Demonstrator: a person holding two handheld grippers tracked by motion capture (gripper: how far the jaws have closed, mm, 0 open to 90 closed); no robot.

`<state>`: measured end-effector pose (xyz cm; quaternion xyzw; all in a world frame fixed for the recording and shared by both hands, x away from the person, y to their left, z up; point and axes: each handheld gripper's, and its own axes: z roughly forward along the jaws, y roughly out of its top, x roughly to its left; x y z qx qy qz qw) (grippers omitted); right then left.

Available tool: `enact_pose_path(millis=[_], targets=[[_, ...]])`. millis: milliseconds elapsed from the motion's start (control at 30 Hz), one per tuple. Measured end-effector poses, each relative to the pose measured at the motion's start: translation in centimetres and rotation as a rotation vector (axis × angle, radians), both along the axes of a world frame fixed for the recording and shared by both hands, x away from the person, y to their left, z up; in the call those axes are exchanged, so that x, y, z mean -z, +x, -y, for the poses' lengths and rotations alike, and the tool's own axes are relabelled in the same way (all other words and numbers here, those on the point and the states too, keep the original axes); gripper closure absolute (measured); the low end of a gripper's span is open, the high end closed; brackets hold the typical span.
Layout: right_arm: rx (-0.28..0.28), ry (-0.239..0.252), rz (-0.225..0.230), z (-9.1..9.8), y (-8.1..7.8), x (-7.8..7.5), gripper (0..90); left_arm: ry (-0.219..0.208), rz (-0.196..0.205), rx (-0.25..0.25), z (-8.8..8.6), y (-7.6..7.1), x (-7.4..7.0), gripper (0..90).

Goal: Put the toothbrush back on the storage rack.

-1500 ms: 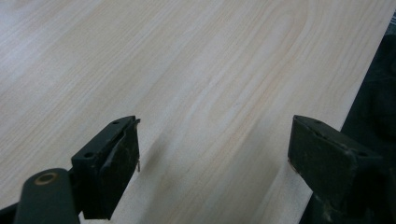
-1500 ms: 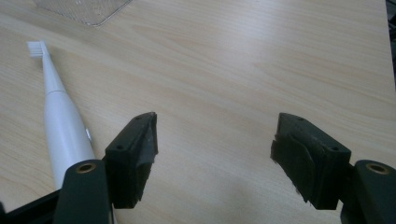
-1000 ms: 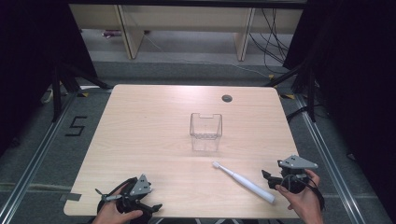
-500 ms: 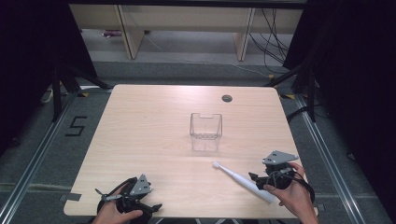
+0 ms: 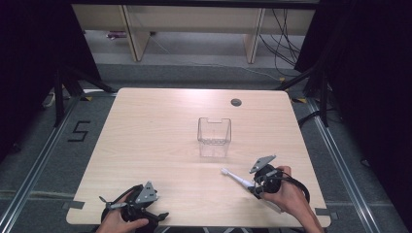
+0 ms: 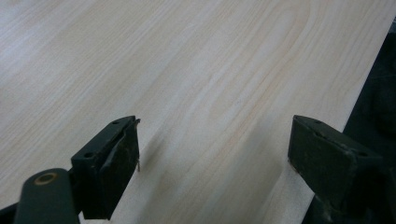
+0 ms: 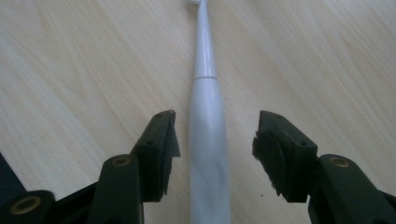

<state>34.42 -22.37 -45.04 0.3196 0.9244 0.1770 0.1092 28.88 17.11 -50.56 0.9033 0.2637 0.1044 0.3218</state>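
Two jaws straddle the white electric toothbrush (image 7: pixel 208 154) right now, and that is the thing I care about: my right gripper (image 7: pixel 215 144) sits spread over its thick handle, one pad on each side, neither touching it as far as I can judge. The toothbrush lies flat on the wooden table (image 5: pixel 160 126) near the front right corner, its brush head pointing toward the clear plastic box (image 5: pixel 214 137), which stands upright near the middle of the table, apart from the brush. To take it well, I would keep the handle centred between the pads, as it looks slightly nearer one pad than the other, then lower until the pads flank the fat part of the body and close squarely across it. That smooth, rounded handle could roll or squirt out under a skewed pinch, so I would squeeze gently and evenly, and grip near the balance point so the head does not droop on the lift. My left gripper (image 6: pixel 215 154) hangs spread and holding nothing over bare wood at the front left edge, where it can wait.
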Motion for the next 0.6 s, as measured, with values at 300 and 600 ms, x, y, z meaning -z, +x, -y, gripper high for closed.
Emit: enact_pose_path(millis=[300,600], targets=[[-0.043,-0.059,-0.051,-0.7,1.1,0.6,52.0,0.002,0.001,0.002,0.0,0.0,0.0,15.9],[-0.058,-0.101,-0.109,-1.5,1.7,1.2,58.7,-0.002,0.009,-0.003,0.0,-0.1,0.1,15.9]])
